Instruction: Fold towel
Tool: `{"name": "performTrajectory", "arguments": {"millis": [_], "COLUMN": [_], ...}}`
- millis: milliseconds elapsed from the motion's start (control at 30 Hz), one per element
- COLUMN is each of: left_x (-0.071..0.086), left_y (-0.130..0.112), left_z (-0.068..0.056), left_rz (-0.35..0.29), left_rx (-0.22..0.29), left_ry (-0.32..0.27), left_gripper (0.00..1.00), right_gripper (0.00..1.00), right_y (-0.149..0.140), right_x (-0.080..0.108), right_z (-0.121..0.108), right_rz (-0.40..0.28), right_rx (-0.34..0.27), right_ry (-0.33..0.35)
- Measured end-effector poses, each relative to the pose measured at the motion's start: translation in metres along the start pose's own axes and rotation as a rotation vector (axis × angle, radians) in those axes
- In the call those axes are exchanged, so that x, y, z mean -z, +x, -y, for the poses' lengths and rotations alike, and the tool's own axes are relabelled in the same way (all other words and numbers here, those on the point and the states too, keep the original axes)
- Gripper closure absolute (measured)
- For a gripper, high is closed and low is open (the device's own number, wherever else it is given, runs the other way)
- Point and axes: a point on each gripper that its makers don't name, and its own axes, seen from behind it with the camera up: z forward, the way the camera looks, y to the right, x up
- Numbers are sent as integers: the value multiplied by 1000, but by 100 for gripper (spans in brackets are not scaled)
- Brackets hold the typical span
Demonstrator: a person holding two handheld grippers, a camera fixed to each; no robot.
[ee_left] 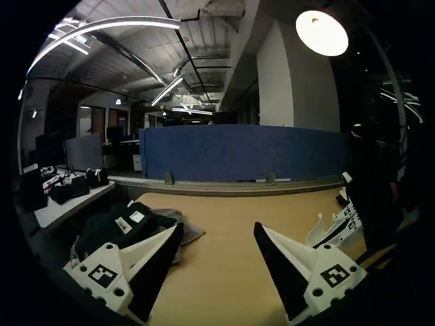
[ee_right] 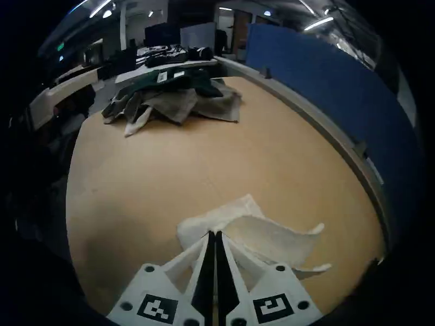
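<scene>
A light wooden worktop (ee_right: 163, 163) takes up most of the scene, with a blue partition (ee_left: 244, 152) running along its far edge. A pile of dark green and grey towels (ee_right: 174, 98) lies heaped at the far left corner in the right gripper view. In the left gripper view it sits just beyond the left finger.

The white towel (ee_right: 261, 233) lies on the near part of the worktop, well apart from the pile, with one flap raised and curling to the right.

The right gripper (ee_right: 216, 242) has its fingers pressed together, pinching the white towel's near edge. The left gripper (ee_left: 217, 225) is spread wide above bare worktop, holding nothing.
</scene>
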Motion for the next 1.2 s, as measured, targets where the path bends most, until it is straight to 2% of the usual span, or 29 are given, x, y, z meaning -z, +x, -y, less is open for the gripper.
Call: {"name": "performTrajectory", "arguments": {"millis": [200, 367, 633, 700, 833, 967, 1100, 1200], "left_x": [4, 7, 3, 2, -1, -4, -6, -7], "left_y": [-9, -15, -17, -16, -14, -12, -9, -6], "left_z": [9, 15, 18, 18, 16, 15, 11, 7], "left_rz": [11, 21, 22, 21, 17, 17, 18, 14], "left_rx": [8, 10, 18, 20, 16, 12, 9, 7], "left_ry": [16, 23, 28, 28, 24, 22, 15, 8], "left_gripper": [4, 4, 4, 4, 4, 4, 4, 4], "right_gripper": [99, 98, 98, 94, 55, 40, 5, 0], "right_y": [-17, -35, -38, -36, -26, -16, -14, -22], "right_x": [-31, -52, -54, -53, -42, -24, -3, 12], "right_z": [32, 43, 43, 42, 37, 27, 11, -6], "right_rz": [59, 107, 106, 98, 54, 1, -41, -60], "right_rx": [18, 13, -5, -7, -21, -38, -64, -91], "right_ry": [77, 101, 113, 111, 98, 75, 19, -46]}}
